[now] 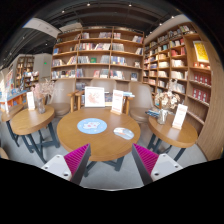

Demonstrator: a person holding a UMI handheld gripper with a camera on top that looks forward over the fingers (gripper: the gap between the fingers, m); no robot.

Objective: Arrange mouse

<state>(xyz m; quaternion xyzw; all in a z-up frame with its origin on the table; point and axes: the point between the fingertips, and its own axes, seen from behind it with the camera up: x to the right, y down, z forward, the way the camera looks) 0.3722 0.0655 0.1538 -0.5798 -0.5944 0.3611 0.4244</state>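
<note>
The gripper [109,160] holds its magenta-padded fingers [76,157] wide apart, with nothing between them. Just beyond them stands a round wooden table [100,142] bearing a blue mouse pad [92,126]; the white mouse [124,132] lies beside it, toward the right finger. Bookshelves [100,52] line the far wall.

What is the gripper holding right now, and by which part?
Nothing. The gripper is open and empty between its pads, raised well short of the round wooden table ahead.
</note>
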